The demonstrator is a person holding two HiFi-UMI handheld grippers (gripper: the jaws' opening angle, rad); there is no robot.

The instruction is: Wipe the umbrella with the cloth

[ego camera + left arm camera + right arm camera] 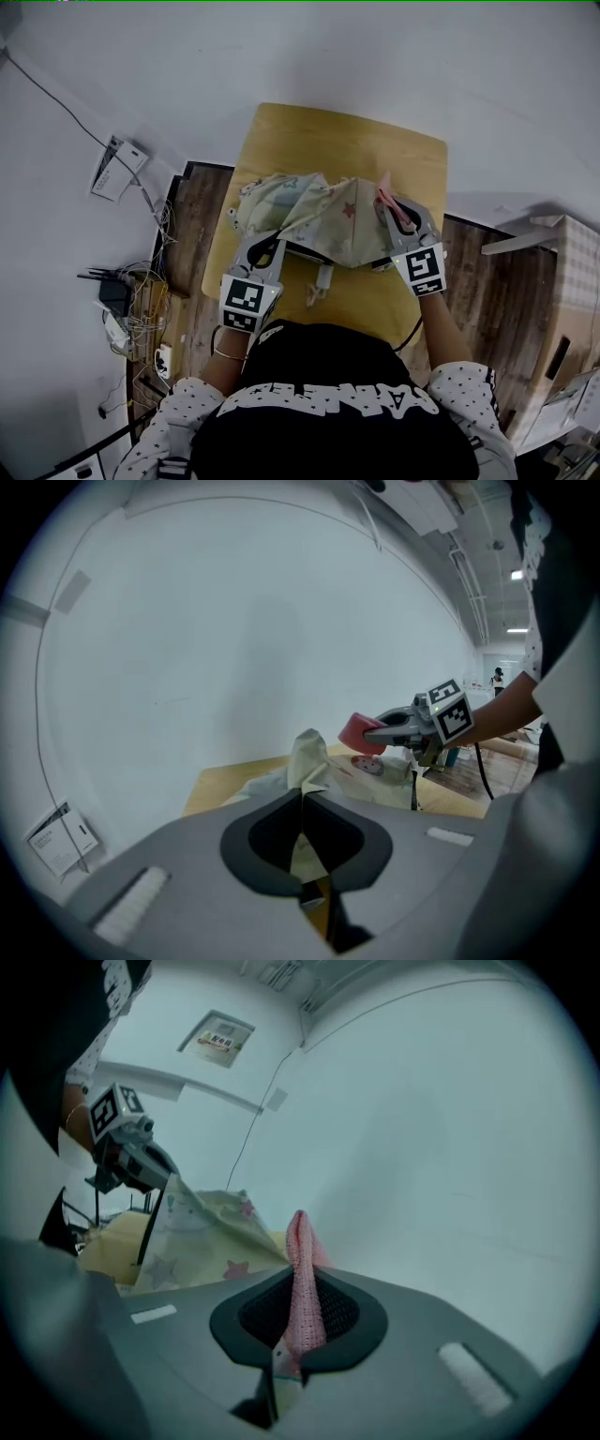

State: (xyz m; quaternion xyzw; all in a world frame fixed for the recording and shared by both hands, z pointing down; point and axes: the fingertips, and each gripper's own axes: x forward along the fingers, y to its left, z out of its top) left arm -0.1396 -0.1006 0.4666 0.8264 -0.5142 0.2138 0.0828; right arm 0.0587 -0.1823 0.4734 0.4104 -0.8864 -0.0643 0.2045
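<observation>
Umbrella: a pale umbrella [319,217] printed with stars is spread in loose folds across the near part of the table, between the two grippers.
Table: a small light wooden table [328,131] is set against a white wall; its far half is left bare.
Left gripper: the left gripper [302,794] is clenched on a raised fold of the umbrella's fabric at the umbrella's left end. In the left gripper view the fabric is seen pinched between the closed jaws and standing up above them.
Right gripper: the right gripper [298,1274] is clamped on the cloth at the umbrella's right end, and is held just above the fabric in the left gripper view.
Cloth: a pink cloth [302,1241] is gripped in a narrow upright strip that sticks out past the jaw tips. Whether it touches the umbrella cannot be told.
Person: dotted sleeves and a dark top are seen at the bottom of the head view.
Surroundings: a tangle of cables [141,309] is seen on the floor at the left, and a cardboard box [572,281] at the right.
</observation>
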